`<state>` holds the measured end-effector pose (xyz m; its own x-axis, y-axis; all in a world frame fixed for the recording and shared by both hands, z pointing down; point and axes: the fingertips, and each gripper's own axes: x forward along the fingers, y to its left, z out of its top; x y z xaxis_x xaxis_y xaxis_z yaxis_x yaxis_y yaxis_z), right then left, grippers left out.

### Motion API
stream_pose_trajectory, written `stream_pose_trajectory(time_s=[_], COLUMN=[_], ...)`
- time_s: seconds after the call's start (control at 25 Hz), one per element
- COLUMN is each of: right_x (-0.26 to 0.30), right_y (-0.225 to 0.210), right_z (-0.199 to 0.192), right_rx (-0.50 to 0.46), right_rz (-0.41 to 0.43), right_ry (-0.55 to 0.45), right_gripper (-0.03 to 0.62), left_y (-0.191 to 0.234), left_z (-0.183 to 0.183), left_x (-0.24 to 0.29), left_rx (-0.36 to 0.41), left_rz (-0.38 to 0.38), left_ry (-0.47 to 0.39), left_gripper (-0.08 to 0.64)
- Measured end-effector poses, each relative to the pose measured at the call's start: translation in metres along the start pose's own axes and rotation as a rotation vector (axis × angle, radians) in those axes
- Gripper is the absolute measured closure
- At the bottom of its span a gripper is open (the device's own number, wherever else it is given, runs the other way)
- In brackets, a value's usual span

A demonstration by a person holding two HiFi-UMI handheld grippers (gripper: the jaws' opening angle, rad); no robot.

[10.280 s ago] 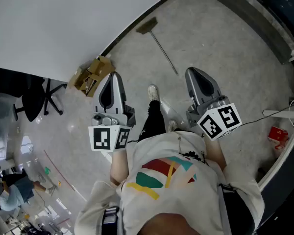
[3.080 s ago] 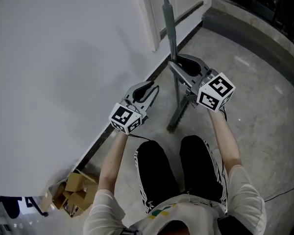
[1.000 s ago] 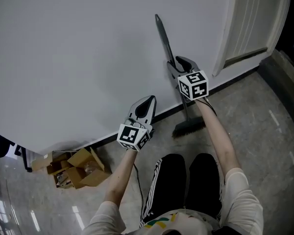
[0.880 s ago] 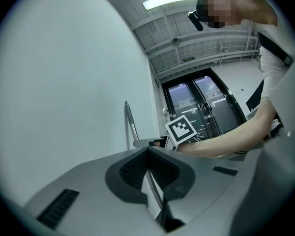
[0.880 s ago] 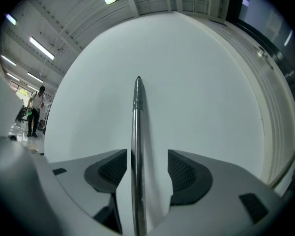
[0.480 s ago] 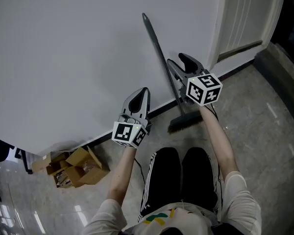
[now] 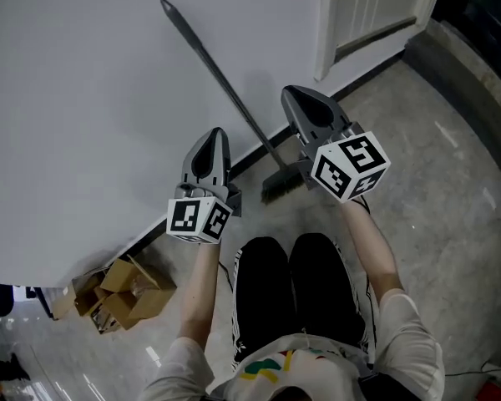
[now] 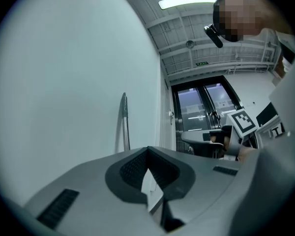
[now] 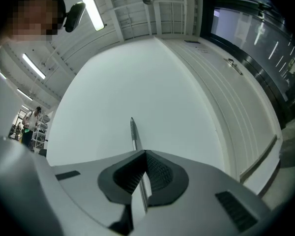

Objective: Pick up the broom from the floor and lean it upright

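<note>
One broom point(image 7: 221, 88) leans against the wall point(image 7: 83, 98), handle tip up, bristles down.

Ahead of the left gripper point(image 8: 147, 149) jaws, the wall point(image 8: 64, 82) reads as smooth, matt white paint. There's the broom point(image 7: 217, 69): handle smooth grey, metal-looking, faintly shiny; bristles dark and coarse. Gripper shell matt grey plastic, pads point(image 8: 132, 168) dark and ribbed. Beneath the jaws, the floor point(image 7: 434, 165) is speckled, polished concrete. Behind them, boxes point(image 7: 121, 295) of plain brown cardboard.

Left gripper point(image 7: 213, 136) and right gripper point(image 7: 292, 98) are grey, each bearing a black-and-white marker cube point(image 7: 199, 218). Person wears black trousers point(image 7: 305, 286) with white side stripes and a pale short-sleeved shirt point(image 7: 405, 341).
</note>
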<state>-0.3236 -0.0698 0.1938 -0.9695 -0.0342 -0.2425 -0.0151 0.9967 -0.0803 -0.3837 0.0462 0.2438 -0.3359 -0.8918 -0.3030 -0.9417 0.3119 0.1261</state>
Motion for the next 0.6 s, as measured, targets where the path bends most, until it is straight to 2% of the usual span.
stream_pose_trajectory(time_s=[0.16,0.24,0.4,0.52,0.6], right_x=[-0.017,-0.036,-0.062,-0.054,-0.044], right_y=[-0.026,-0.03,-0.018,-0.001,0.016], right_z=[-0.019,-0.014,0.048,0.128,0.191], right_rx=[0.005,0.025,0.061,0.094,0.133], right_rz=[-0.068,-0.116,-0.177,-0.205,-0.205], right_ry=[0.074,0.135,0.246,0.303,0.318], right_gripper=[0.58,0.58,0.58,0.58,0.58], left_y=[-0.003,-0.018,-0.049,-0.059,-0.067], left_z=[-0.028,-0.016,0.056,0.126,0.187], left_x=[0.008,0.007,0.016,0.037,0.05], left_rx=[-0.014,0.015,0.065,0.021,-0.01], left_rz=[0.04,0.047,0.07,0.094,0.107], left_ry=[0.042,0.066,0.115,0.189,0.2], left_gripper=[0.515,0.515,0.515,0.515,0.515])
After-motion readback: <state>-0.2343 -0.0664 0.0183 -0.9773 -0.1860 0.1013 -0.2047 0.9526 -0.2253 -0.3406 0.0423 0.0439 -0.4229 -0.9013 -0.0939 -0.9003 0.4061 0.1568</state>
